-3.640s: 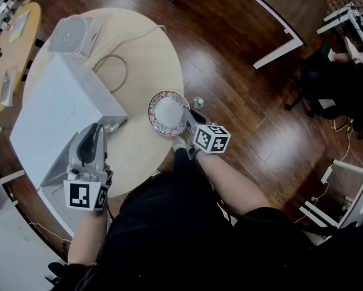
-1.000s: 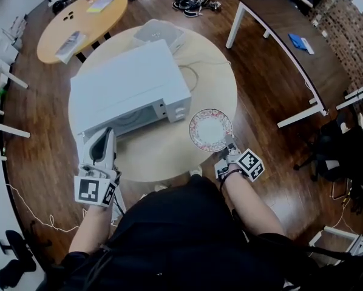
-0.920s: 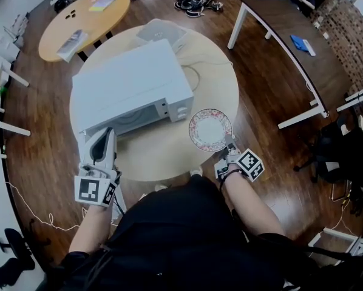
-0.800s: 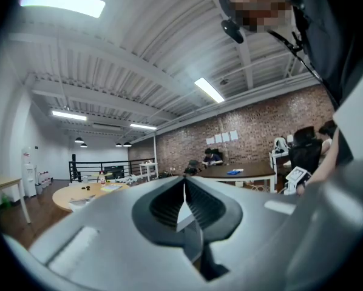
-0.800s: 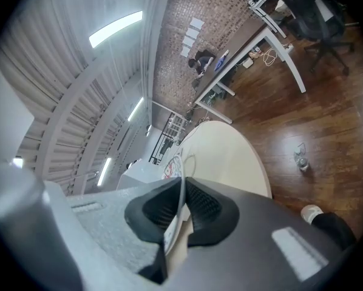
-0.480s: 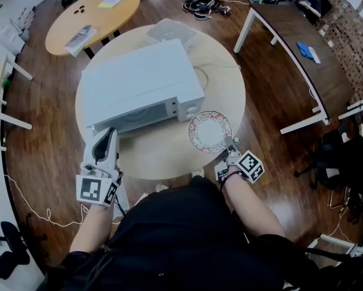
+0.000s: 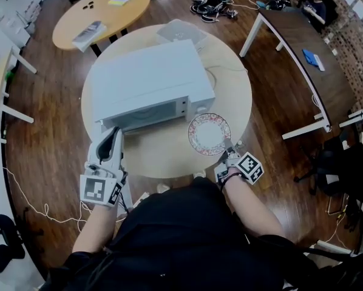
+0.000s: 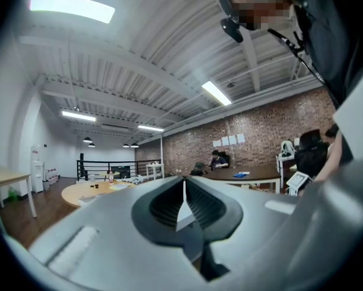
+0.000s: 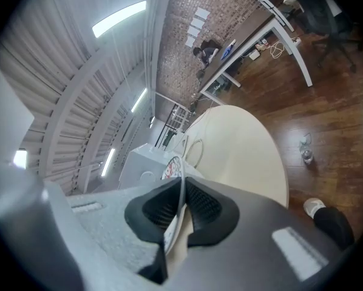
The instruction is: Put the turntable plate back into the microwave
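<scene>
Right gripper (image 7: 227, 153) pinches plate (image 7: 209, 133) rim, just beside microwave (image 7: 151, 80) corner.

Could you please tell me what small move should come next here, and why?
Probably bring the left claw to the microwave door and open it. The door looks shut, the left claw is closed and empty in front of it, and the right claw grips the turntable plate by its rim beside the microwave.
</scene>
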Available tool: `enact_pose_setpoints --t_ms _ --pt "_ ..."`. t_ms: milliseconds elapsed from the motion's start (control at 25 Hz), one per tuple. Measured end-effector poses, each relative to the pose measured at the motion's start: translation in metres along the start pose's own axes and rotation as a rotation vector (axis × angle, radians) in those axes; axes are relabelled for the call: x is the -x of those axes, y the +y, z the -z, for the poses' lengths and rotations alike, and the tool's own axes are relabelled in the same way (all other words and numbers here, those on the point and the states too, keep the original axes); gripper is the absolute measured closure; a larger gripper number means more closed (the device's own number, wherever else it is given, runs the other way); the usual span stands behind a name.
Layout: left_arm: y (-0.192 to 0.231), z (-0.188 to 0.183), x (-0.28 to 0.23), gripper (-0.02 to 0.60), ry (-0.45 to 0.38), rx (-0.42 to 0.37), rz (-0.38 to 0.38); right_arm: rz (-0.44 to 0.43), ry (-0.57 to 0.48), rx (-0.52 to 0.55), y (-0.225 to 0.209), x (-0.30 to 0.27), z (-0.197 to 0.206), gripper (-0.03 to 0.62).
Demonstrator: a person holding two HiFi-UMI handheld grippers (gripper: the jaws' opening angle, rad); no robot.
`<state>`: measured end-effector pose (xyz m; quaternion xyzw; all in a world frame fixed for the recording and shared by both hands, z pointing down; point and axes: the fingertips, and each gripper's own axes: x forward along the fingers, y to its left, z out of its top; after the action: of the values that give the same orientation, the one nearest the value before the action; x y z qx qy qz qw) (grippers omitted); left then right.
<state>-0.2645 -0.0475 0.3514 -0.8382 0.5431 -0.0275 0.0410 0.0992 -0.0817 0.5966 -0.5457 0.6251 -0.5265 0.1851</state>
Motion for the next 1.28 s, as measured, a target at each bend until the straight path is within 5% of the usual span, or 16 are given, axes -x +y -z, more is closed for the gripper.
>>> enact_pose_setpoints --t_ms 1280 --pt "0.037 0.004 0.065 0.569 0.008 0.039 -0.158 -0.112 0.235 0.079 0.068 -0.054 0.083 0.577"
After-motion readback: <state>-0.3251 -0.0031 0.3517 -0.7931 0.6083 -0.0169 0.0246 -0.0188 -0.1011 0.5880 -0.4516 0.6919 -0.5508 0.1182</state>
